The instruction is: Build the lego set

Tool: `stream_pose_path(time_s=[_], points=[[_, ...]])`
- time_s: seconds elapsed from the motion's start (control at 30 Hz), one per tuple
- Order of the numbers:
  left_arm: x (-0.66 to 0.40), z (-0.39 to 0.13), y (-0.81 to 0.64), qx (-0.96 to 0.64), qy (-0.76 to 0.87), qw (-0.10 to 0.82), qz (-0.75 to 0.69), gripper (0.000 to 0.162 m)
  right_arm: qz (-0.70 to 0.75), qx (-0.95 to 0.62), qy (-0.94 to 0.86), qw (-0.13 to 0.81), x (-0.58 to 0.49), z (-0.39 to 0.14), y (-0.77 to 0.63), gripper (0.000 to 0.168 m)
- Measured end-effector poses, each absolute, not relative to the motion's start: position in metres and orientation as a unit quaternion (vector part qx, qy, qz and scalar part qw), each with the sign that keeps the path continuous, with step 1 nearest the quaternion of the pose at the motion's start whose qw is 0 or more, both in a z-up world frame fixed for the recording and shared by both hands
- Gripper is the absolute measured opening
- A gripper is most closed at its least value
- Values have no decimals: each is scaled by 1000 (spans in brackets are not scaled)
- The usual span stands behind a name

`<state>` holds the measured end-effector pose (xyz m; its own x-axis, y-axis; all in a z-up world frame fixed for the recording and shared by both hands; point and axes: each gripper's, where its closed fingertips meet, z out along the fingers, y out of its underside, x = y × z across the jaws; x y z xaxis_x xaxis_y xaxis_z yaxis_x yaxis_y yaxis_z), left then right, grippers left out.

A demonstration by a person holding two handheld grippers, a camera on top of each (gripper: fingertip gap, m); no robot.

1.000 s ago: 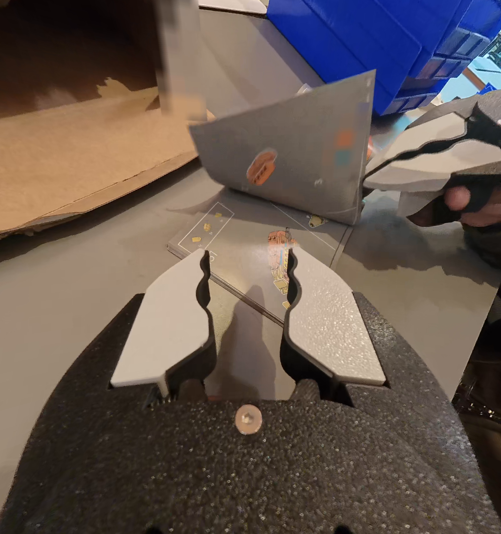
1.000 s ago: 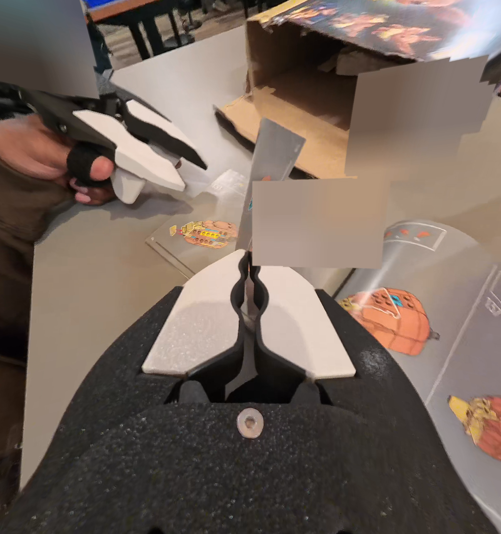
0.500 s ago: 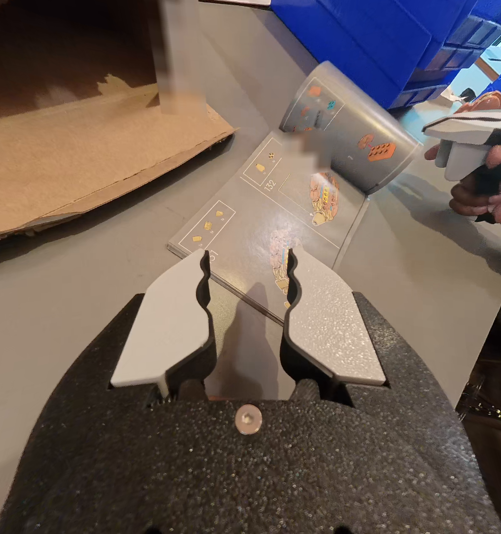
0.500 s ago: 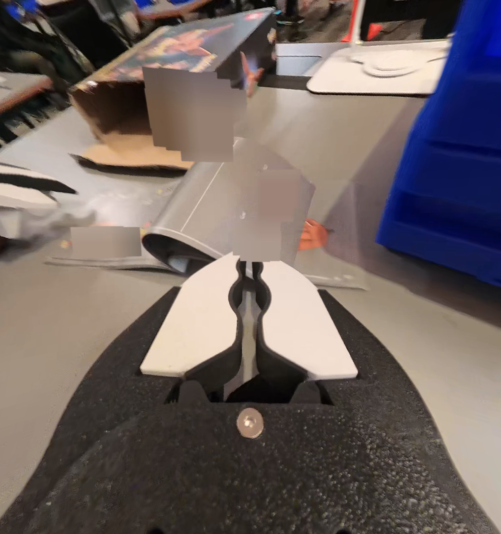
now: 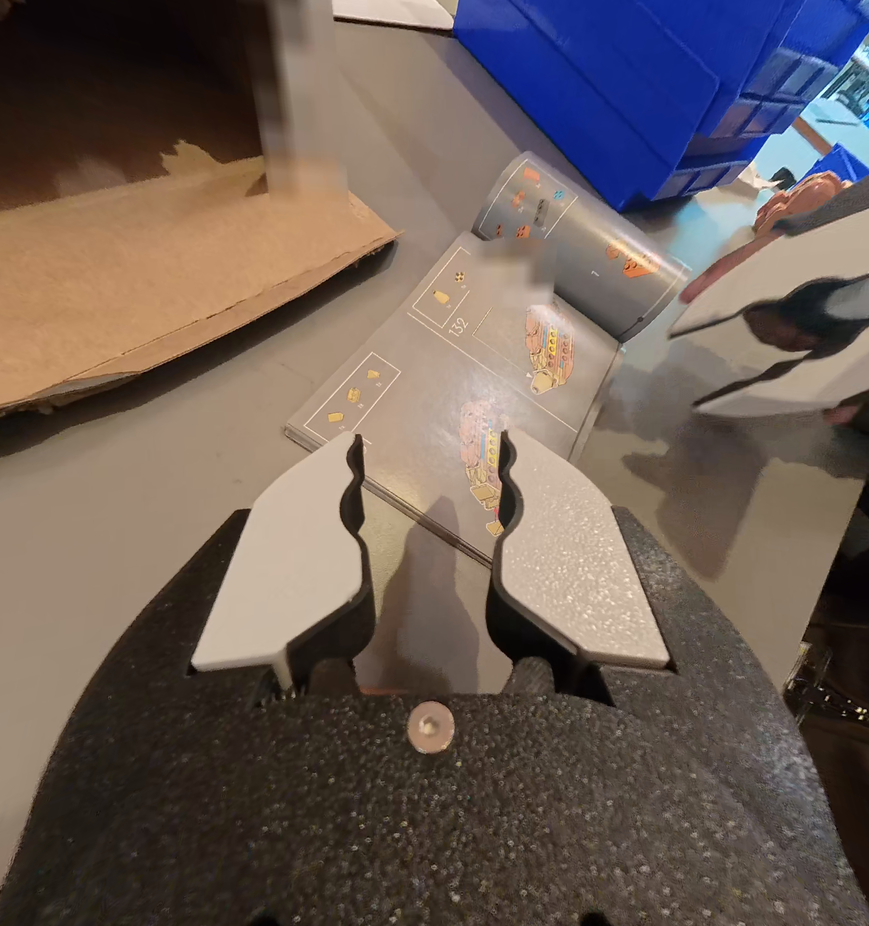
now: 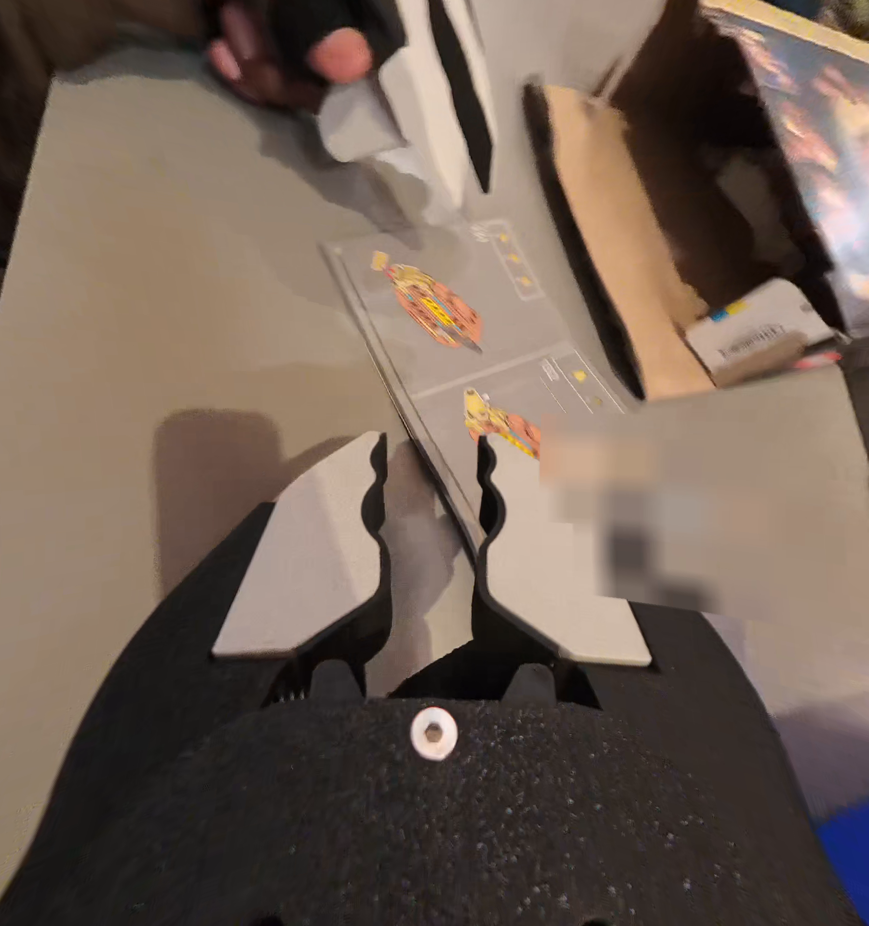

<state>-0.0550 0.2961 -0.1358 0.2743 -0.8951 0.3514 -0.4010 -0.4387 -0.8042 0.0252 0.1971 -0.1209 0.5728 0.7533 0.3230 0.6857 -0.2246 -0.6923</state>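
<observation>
A grey instruction booklet (image 5: pixel 452 396) lies open on the grey table, its right-hand pages curling up (image 5: pixel 593 260). It also shows in the right wrist view (image 6: pixel 452 325), with orange and yellow model drawings. My left gripper (image 5: pixel 427 441) is open and empty, hovering over the booklet's near corner. My right gripper (image 6: pixel 432 441) is open and empty above the booklet's near edge. In the left wrist view the right gripper (image 5: pixel 793 330) shows at the right edge, blurred. In the right wrist view the left gripper (image 6: pixel 437 90) shows at the top, held by a hand.
An opened cardboard set box (image 5: pixel 122 260) lies left of the booklet; in the right wrist view (image 6: pixel 673 210) it holds a small white box (image 6: pixel 753 330). Blue plastic bins (image 5: pixel 648 90) stand behind the booklet. An orange built piece (image 5: pixel 798 195) sits at the far right.
My right gripper held a booklet page and turned it over to the right, then let go and opened. It swung back toward the booklet. My left gripper stayed open and still.
</observation>
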Motion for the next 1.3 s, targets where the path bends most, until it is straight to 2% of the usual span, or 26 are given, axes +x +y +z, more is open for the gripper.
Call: stream_pose_path(time_s=[0.2,0.43,0.87,1.0,1.3], points=[[-57,-131,298,-735,420,293,-444,52,48,-760,-548,346,-1,-138,218,45],[-59,-129,299,-733,409,287,-462,51,43,-751,-598,277,-16,-151,230,45],[-59,-128,298,-732,409,286,-464,51,-22,-845,-466,261,41,-145,224,42],[-58,-129,298,-733,412,286,-459,51,17,-811,-509,288,24,-137,220,43],[-58,-130,299,-736,412,291,-451,51,64,-742,-614,260,-28,-152,233,54]])
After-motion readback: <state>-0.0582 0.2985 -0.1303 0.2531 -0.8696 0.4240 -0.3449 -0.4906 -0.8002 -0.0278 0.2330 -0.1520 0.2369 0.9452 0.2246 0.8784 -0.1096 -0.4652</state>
